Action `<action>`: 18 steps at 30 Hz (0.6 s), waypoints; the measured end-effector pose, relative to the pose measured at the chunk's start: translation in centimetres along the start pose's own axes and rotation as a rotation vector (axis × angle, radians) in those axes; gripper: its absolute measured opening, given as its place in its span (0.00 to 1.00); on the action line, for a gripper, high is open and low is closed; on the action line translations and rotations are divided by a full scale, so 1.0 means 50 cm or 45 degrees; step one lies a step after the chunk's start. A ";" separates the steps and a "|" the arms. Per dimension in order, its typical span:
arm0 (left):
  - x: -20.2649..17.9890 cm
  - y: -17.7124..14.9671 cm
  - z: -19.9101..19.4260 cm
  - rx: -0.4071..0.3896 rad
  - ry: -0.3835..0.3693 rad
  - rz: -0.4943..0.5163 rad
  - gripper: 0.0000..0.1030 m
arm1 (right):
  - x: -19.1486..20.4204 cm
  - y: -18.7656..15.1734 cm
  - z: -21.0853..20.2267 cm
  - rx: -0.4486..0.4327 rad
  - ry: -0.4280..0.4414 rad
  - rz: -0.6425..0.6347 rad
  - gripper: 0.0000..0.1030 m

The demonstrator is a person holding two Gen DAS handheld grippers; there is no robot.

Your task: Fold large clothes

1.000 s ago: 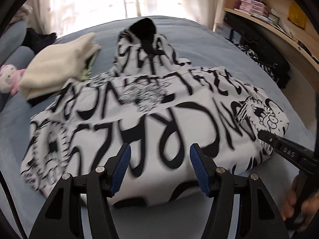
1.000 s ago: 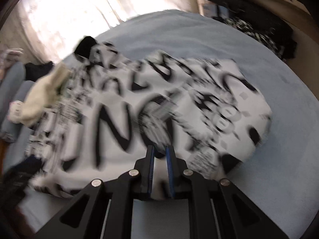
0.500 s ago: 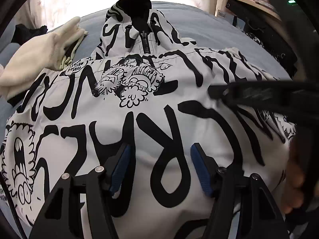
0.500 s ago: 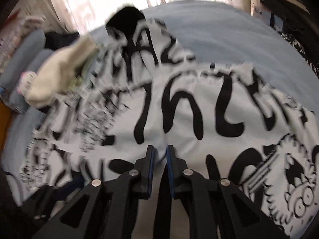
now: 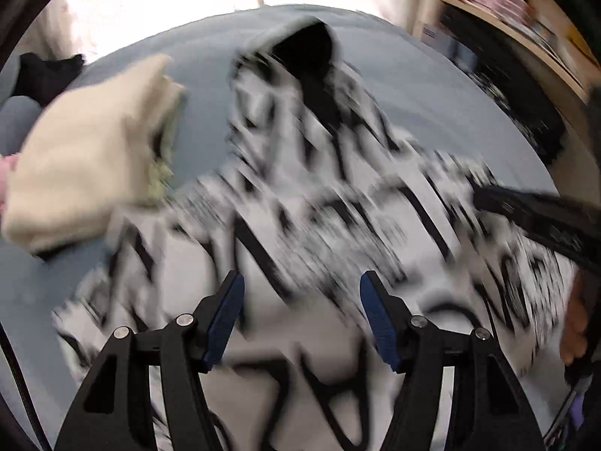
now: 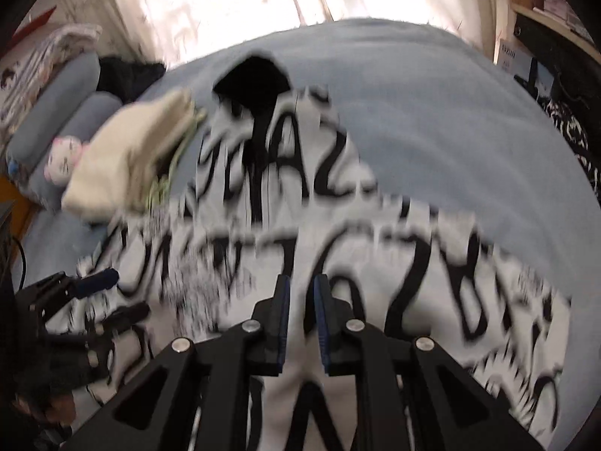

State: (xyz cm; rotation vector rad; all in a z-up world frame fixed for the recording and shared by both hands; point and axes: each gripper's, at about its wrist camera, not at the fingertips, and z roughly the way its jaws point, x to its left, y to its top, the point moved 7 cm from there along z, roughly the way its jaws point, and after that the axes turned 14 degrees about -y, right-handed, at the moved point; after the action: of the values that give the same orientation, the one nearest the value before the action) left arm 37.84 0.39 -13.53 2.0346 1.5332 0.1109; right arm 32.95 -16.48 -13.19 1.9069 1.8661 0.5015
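Left wrist: we're sliding both grippers, left (image 5: 300, 315) spread, right (image 6: 301, 323) nearly pressed together, empty, up the hoodie (image 5: 319, 225), smoothing before folding.

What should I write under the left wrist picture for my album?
Open left gripper hovering over a black-and-white printed jacket on a blue bed.

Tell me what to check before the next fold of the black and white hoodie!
1. Hoodie lying on the bed: ok.
2. Left hand-held gripper open, nothing between its jaws: ok.
3. Right hand-held gripper: nearly shut, holding cloth or not: cannot tell.
4. Hood laid out at the far end: ok.
5. Cream folded cloth clear of the hoodie: not ok, it seems to overlap the far left edge.
6. Hoodie lying smooth: cannot tell, picture blurred.
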 end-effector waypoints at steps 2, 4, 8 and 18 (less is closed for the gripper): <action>0.030 0.068 -0.008 -0.062 0.024 -0.016 0.61 | 0.001 0.056 0.005 -0.034 0.005 0.037 0.13; 0.063 0.138 -0.003 -0.123 0.072 -0.060 0.63 | 0.008 0.112 0.018 -0.060 0.048 0.083 0.16; 0.098 0.247 0.052 -0.149 0.083 -0.167 0.65 | 0.015 0.204 0.064 -0.051 0.091 0.183 0.47; 0.142 0.374 0.210 -0.144 0.219 -0.343 0.65 | 0.012 0.325 0.199 0.015 0.050 0.324 0.47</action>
State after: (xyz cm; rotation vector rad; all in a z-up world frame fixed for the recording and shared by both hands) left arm 60.36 -0.51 -14.93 1.7509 1.8488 0.2660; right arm 52.02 -16.49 -12.98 2.1697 1.6605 0.6119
